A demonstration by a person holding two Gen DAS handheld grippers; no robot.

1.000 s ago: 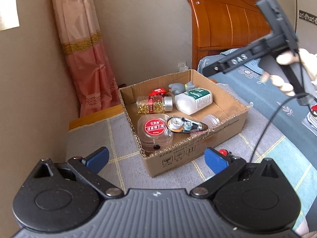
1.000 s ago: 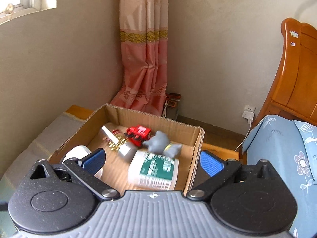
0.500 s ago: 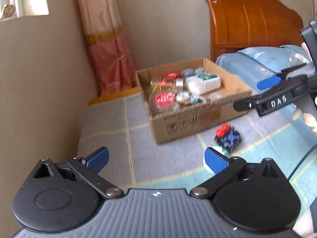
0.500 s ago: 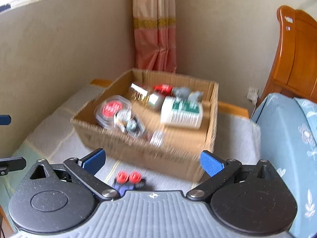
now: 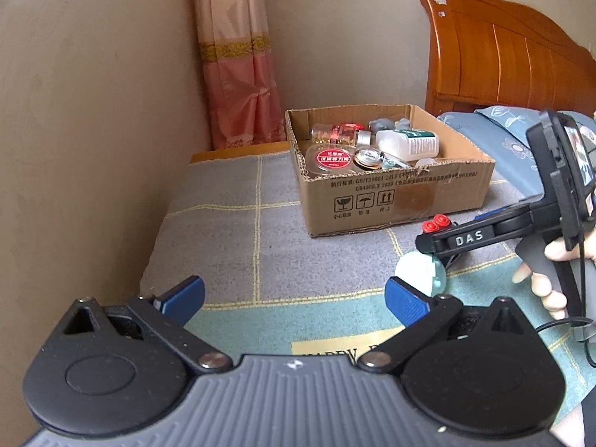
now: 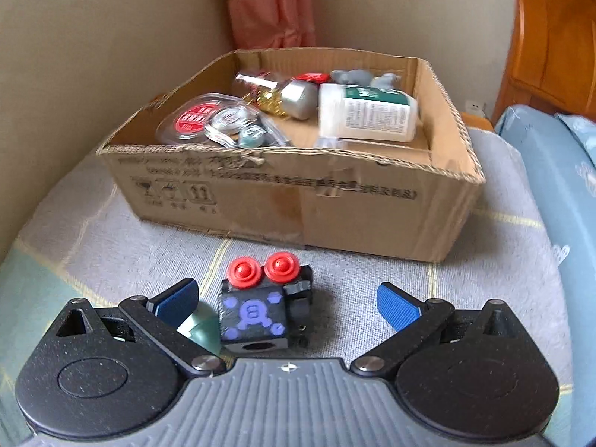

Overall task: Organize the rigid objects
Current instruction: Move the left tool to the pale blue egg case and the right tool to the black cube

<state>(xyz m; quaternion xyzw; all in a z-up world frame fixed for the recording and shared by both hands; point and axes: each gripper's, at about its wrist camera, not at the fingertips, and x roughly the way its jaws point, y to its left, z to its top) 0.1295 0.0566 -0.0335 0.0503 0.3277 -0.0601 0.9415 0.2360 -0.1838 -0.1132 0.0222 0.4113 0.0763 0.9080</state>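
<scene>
Because the toy block [image 6: 255, 313] sits at seven o'clock between the right gripper [image 6: 287, 300]'s spread, empty fingers, off-centre, closing may knock it against the green cap [image 6: 201, 326]; the left gripper [image 5: 294, 294] waits released.

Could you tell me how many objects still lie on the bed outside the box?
2 in view: a black cube with red knobs in front of the box, between the right tool's open fingers, and a pale green round thing beside it. Others may be hidden.
</scene>
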